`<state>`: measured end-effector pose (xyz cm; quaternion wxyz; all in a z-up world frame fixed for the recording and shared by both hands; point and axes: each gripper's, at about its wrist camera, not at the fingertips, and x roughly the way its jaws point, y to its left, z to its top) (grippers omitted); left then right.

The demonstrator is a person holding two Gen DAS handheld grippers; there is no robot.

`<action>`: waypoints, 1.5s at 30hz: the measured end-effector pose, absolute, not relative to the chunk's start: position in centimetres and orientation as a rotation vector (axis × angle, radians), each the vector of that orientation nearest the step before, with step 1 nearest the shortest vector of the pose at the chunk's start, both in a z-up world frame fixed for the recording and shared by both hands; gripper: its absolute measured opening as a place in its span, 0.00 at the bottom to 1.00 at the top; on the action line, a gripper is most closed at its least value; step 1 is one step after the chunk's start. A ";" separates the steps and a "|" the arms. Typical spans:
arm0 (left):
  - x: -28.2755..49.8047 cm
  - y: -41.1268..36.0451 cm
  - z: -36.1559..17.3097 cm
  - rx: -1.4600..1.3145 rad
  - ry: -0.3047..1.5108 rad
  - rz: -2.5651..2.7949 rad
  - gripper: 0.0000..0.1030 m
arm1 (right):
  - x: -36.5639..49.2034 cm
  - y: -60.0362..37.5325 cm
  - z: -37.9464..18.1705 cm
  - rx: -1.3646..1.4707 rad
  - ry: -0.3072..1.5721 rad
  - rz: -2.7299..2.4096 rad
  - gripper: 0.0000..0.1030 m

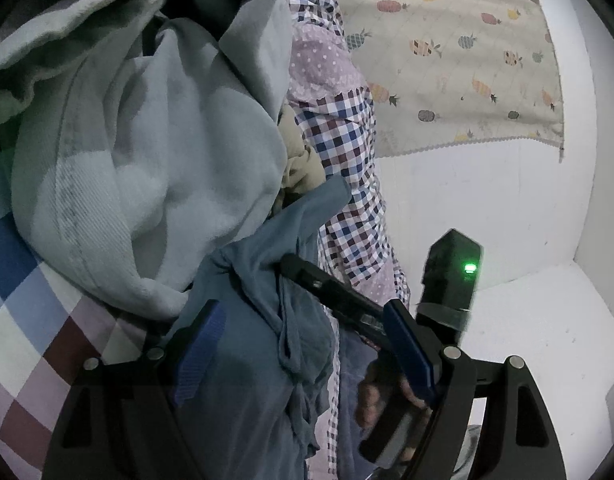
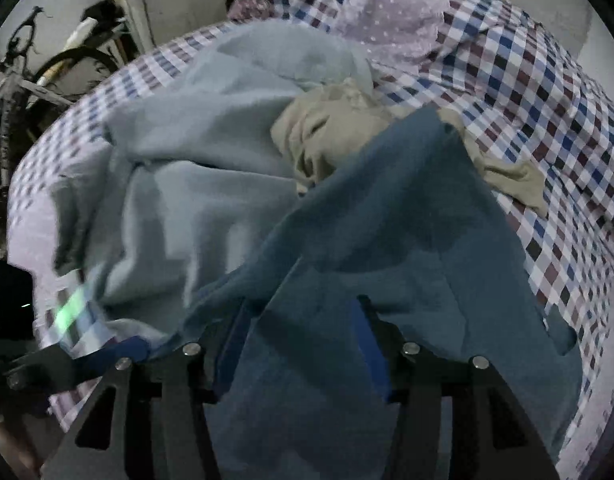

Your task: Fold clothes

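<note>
I am keeping both jaws spread, pinching nothing; the dark blue garment (image 2: 387, 240) is lying limp between them on the checked bed (image 2: 547, 100). Soft, light; I'd take a hem edge.

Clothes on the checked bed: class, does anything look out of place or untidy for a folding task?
Yes. The dark blue garment lies rumpled over a crumpled beige garment and a bunched pale blue one; nothing is flat or stacked.
</note>
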<state>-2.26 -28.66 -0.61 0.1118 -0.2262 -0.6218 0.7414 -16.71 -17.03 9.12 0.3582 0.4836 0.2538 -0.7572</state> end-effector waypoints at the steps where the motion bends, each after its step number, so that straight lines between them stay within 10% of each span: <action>1: -2.2 -28.8 -0.6 -0.660 -1.829 2.175 0.81 | -17.0 -17.1 8.6 1.256 0.659 -1.967 0.38; 3: -2.2 -28.9 -0.6 -0.654 -1.836 2.171 0.81 | -17.1 -16.8 8.5 1.247 0.664 -2.009 0.03; 18: -1.8 -28.9 -0.3 -0.646 -1.803 2.194 0.81 | -20.8 -17.4 10.6 1.227 0.614 -2.091 0.07; 24: -1.9 -28.5 0.2 -0.656 -1.749 2.212 0.81 | -20.1 -14.4 11.7 1.165 0.455 -2.166 0.46; 33: -1.1 -29.3 -0.5 -0.596 -1.853 2.179 0.81 | -10.6 -14.6 10.3 0.896 0.824 -1.993 0.42; 45: -1.1 -29.5 -0.3 -0.584 -1.856 2.182 0.81 | -10.4 -15.8 9.8 0.911 0.748 -2.009 0.03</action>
